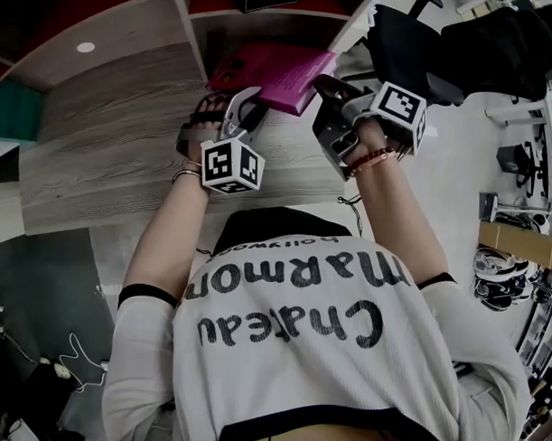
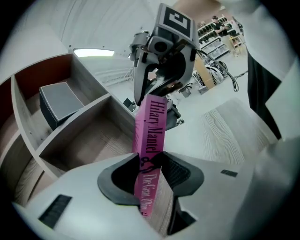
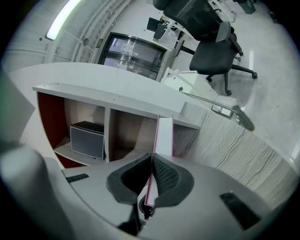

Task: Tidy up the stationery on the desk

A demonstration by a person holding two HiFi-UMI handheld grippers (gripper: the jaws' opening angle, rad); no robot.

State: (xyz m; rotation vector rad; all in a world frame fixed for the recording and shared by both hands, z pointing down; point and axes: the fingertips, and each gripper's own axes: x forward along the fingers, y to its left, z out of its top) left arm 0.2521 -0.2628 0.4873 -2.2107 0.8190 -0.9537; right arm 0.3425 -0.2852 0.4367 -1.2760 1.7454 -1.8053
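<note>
Left gripper [image 2: 149, 164]: my fingers [image 2: 117, 180] are clamped on the near end of a pink book [image 2: 150, 126], one pad on each cover. The spine faces my cam and reads "Hilary Mantel"; the page block is just to its right.

Right gripper [image 3: 151, 173]: pads nearly together, pinching a thin pink-edged part of the same book at its other end. White pages run away from the fingers twd the shelf.

Head view: both grippers hold the book up off the desk [image 1: 106, 155], left one on the near-left side, right one on the right edge. Marker cubes sit on each, wrists w/ bracelets behind them. The book lies roughly flat btwn the 2 grippers.

The book's far end is at the mouth of a cubby in the wood shelf unit [image 3: 108, 96]. Can't tell if it touches the shelf.

Shelf unit stands on the desk and has a red-lined cubby at one end. A grey box [image 3: 86, 138] sits in the cubby next to the one the book points at.

Farther off: pale wood-grain desk top runs right, then a black office chair [image 3: 213, 51] on a light floor, well apart from the desk.
</note>
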